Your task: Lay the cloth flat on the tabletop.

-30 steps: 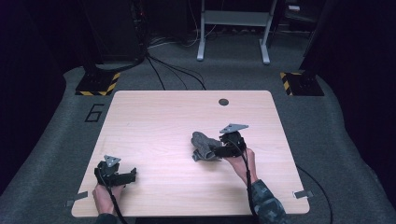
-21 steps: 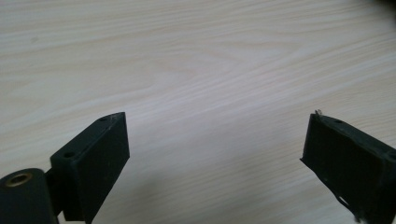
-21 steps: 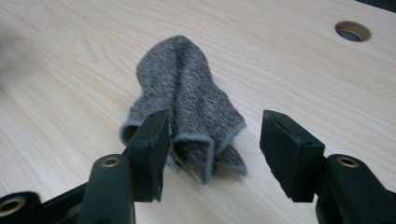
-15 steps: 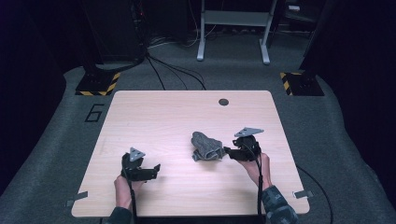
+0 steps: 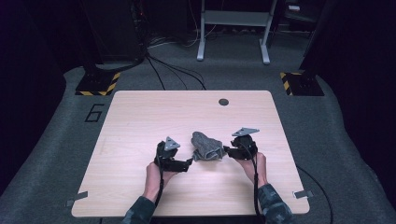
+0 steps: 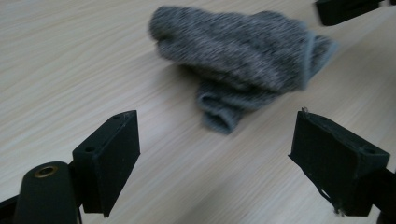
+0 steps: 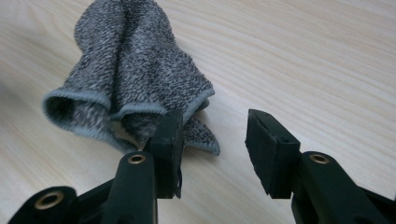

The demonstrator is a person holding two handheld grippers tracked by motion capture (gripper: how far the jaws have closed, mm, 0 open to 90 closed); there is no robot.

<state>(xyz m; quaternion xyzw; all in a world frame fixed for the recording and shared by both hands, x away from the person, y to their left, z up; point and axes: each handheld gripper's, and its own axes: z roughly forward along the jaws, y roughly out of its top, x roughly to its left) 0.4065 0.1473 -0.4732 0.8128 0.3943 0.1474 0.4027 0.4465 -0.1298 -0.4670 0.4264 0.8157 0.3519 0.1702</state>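
Observation:
A crumpled grey knitted cloth [image 5: 207,146] lies on the wooden table [image 5: 140,116], a little in front of its middle. My left gripper [image 5: 189,162] sits just left of it, pointing at it. In the left gripper view the cloth [image 6: 243,51] lies ahead of the left gripper [image 6: 219,130], whose jaws stand wide apart over bare wood after closing a little. My right gripper [image 5: 227,150] is at the cloth's right edge. In the right gripper view the right gripper [image 7: 215,123] has been closing; a corner of the cloth [image 7: 126,70] lies behind its left jaw, with only wood in the gap.
A round dark hole [image 5: 223,101] marks the table's far side. Two black stands on yellow-and-black bases [image 5: 97,84] flank the table on the grey floor, with cables [image 5: 173,70] and a white frame's legs [image 5: 201,46] beyond. Forearms come in over the front edge.
My left gripper has travelled right from the front left of the table to the cloth's left side. My right gripper has drawn back slightly to the cloth's right edge, its jaws narrower.

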